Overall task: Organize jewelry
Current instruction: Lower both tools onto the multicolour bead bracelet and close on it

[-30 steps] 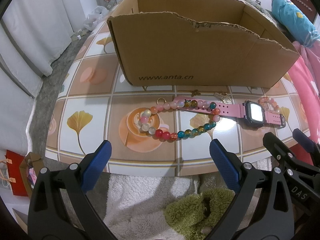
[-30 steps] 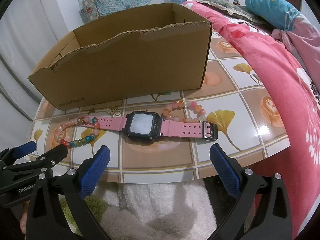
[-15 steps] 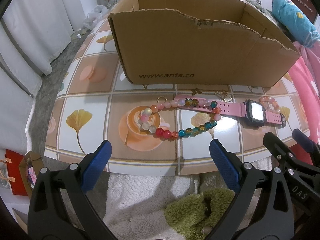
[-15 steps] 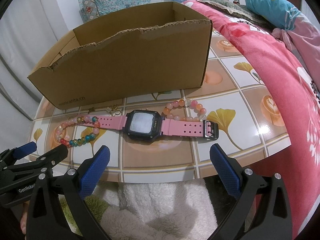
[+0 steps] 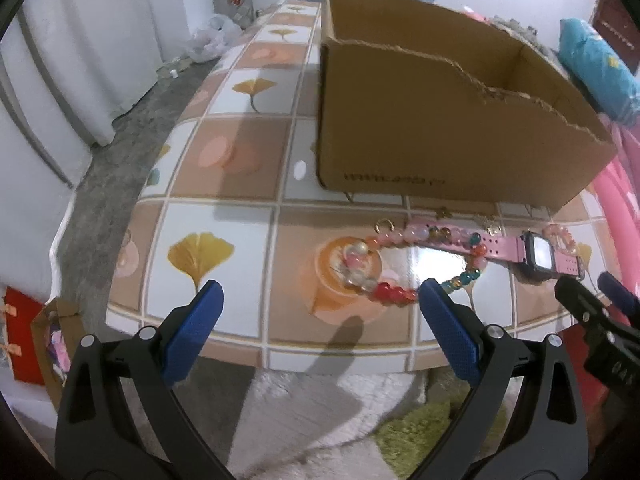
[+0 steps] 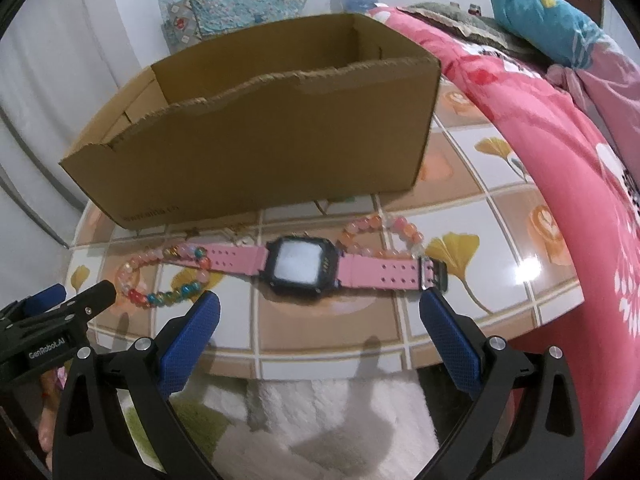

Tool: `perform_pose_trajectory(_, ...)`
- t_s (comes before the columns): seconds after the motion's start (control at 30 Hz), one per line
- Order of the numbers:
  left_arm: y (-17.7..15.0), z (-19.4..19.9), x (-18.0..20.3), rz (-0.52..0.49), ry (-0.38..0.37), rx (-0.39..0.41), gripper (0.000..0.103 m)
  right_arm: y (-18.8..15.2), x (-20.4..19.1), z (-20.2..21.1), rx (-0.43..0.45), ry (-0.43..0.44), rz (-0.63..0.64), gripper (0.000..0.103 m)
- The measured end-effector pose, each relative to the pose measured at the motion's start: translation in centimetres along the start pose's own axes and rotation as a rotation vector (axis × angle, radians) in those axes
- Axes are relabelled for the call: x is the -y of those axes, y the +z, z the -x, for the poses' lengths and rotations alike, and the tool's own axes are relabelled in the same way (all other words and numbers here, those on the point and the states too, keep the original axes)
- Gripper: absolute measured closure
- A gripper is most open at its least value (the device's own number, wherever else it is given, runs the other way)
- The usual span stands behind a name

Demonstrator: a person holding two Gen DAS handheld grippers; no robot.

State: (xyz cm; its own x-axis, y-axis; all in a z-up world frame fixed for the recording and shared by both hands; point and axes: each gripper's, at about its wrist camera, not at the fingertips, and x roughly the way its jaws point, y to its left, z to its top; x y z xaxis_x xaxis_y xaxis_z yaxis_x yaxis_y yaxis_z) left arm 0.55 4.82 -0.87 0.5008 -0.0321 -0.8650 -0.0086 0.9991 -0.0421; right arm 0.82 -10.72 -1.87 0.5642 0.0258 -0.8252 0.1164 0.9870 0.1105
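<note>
- Nearest, the left gripper (image 5: 320,312) has its fingers spread wide and empty at the near table edge; the right gripper (image 6: 320,320) is the same, spread and holding nothing, just short of the watch.
- The table (image 5: 240,216), with a glossy tile-print top, looks slick, so small pieces will likely skid if pushed rather than pinched.
- The multicoloured bead bracelet (image 5: 394,292) lies in a loose loop just beyond the left fingers. It probably weighs little and hangs floppy when lifted; pinching across a run of beads on the near arc seems safest, as round beads can roll out of the pads.
- The pink watch (image 6: 302,266) lies flat, straps stretched left and right, directly ahead of the right fingers. Its strap is flexible and the case rigid; gripping the case across its near and far edges looks the firmest hold.
- The bracelet's far arc overlaps the watch's left strap, so lifting one may drag the other.
- A peach bead bracelet (image 6: 380,228) lies just behind the right strap, touching it or nearly so.
- Small gold charms (image 5: 490,222) sit close to the box; tiny and hard to pinch.
- Farthest, the open cardboard box (image 6: 256,148) stands with a torn near wall that must be cleared; a pink bedspread (image 6: 560,140) flanks the right.
</note>
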Motion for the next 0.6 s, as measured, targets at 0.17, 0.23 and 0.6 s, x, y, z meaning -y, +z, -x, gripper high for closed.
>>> perform_pose_trajectory(0.17, 0.3, 0.3, -2.5, 0.033, 0.023, 0.056, 0.008, 0.8, -1.9, -0.2, 0.021, 0.021, 0.059, 0.006)
perform_pose_trajectory(0.23, 0.6, 0.0, -3.3, 0.053, -0.001, 0.070, 0.008, 1.0, -2.6, -0.4, 0.025, 0.029, 0.080, 0.006)
perform_pose_trajectory(0.6, 1.5, 0.0, -6.1, 0.122, -0.296, 0.199, 0.008, 1.9, -5.9, -1.4, 0.023, 0.072, 0.174, 0.025)
